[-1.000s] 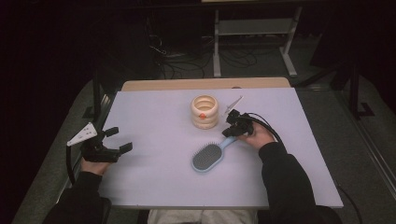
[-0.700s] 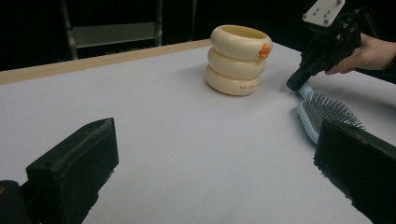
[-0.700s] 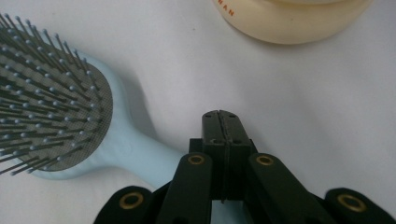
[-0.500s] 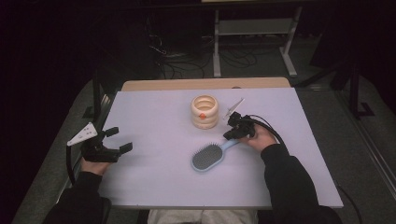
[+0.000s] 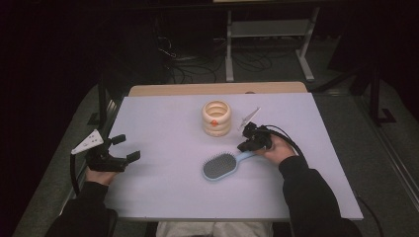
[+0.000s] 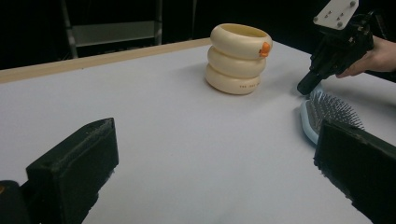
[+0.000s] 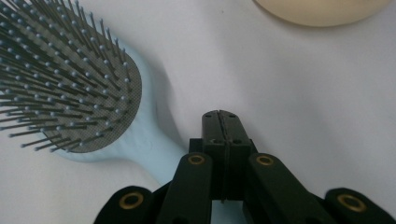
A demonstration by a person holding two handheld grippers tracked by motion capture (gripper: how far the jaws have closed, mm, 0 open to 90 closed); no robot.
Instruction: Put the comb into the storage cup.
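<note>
White tabletop [image 5: 163, 123], hairbrush [image 5: 221, 166], dark room

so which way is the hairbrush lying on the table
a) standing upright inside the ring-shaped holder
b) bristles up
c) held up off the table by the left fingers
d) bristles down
b: the hairbrush lies flat on the table with its bristles pointing up, as the right gripper view shows, beside the cream ring-shaped holder, not in it.
</note>
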